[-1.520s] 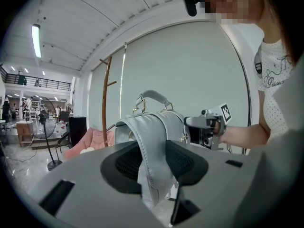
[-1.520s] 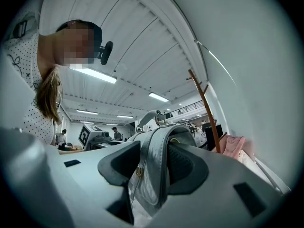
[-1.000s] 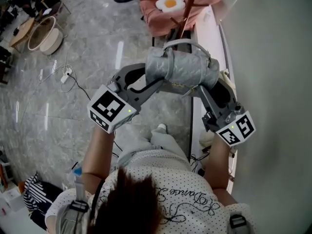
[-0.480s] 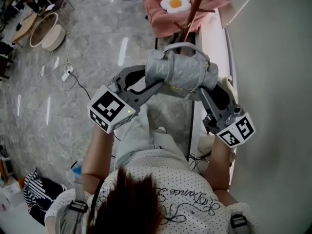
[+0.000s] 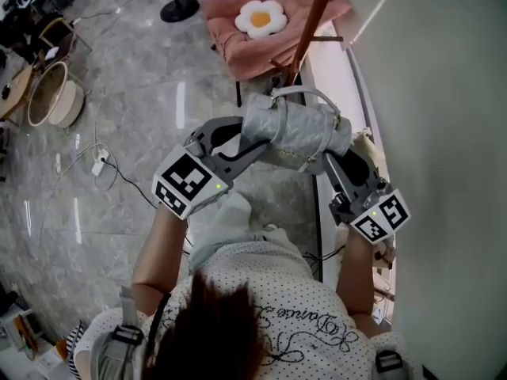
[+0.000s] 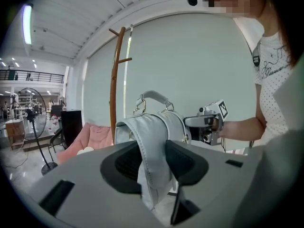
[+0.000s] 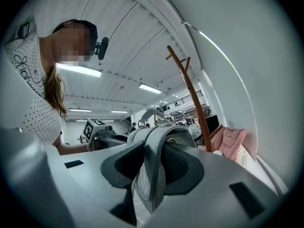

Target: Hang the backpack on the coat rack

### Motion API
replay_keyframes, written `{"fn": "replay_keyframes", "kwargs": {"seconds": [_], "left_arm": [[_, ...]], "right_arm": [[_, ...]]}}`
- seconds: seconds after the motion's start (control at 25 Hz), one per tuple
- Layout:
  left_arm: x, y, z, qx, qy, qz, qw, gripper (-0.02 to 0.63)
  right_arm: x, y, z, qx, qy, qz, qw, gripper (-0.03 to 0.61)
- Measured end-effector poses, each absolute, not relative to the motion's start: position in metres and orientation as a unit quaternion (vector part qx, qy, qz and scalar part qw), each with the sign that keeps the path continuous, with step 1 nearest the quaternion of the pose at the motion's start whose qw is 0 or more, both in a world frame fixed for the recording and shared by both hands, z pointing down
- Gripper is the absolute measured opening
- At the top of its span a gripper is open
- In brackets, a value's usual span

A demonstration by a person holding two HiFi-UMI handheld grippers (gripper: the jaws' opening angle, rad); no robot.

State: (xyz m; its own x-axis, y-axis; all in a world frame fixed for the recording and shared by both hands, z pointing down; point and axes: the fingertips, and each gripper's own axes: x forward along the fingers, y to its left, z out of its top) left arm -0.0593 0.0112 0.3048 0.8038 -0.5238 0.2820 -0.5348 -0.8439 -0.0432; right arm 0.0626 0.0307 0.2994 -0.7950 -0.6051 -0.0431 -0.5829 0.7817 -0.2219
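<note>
Two hand-held grippers are carrying the backpack (image 5: 295, 127) between them, in the air, at the middle of the head view. The left hand-held gripper (image 6: 152, 165) is clamping its jaws on a padded grey edge of the bag, and the fabric is filling the narrow gap between both pads. The right hand-held gripper (image 7: 151, 167) is closing its jaws. A folded grey edge of the same bag is standing between them and is touching both pads.

In the head view the left one is pointing in from the lower left and the right one from the lower right, so each is gripping one end of the bag. Their marker cubes (image 5: 187, 184) are facing the camera. The backpack is lying across, and its curved handle (image 5: 299, 93) is sitting on the side toward the top of the frame.

Just beyond the handle, the brown wooden pole of the coat rack (image 5: 315, 18) is rising toward the upper middle of the frame. In the left gripper view the rack is standing to the left of the bag, with short pegs near its top, and the bag is not yet hanging on it.

Around the pole's foot, a pink armchair (image 5: 238, 46) is holding a flower-shaped cushion (image 5: 260, 18). A grey marble floor (image 5: 119, 133) is filling the left side, and a white wall (image 5: 444, 133) is filling the right side.
</note>
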Motion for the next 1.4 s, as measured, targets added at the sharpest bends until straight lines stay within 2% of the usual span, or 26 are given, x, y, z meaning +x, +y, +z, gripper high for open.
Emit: {"fn": "replay_keyframes", "kwargs": {"seconds": [0.44,0.68,1.4], "left_arm": [[-0.084,-0.043,0.319,0.966,-0.212,0.147,0.032,0.155],[-0.056,-0.066,0.361,0.963,-0.212,0.159,0.047,0.155],[-0.032,-0.129,0.369,0.938,-0.272,0.186,0.103,0.155]], "right_arm": [[0.034,-0.005,0.311,-0.383,0.915,-0.114,0.049,0.12],[0.062,-0.03,0.353,-0.381,0.914,-0.133,0.05,0.118],[0.089,-0.111,0.362,-0.312,0.932,-0.184,0.002,0.118]]}}
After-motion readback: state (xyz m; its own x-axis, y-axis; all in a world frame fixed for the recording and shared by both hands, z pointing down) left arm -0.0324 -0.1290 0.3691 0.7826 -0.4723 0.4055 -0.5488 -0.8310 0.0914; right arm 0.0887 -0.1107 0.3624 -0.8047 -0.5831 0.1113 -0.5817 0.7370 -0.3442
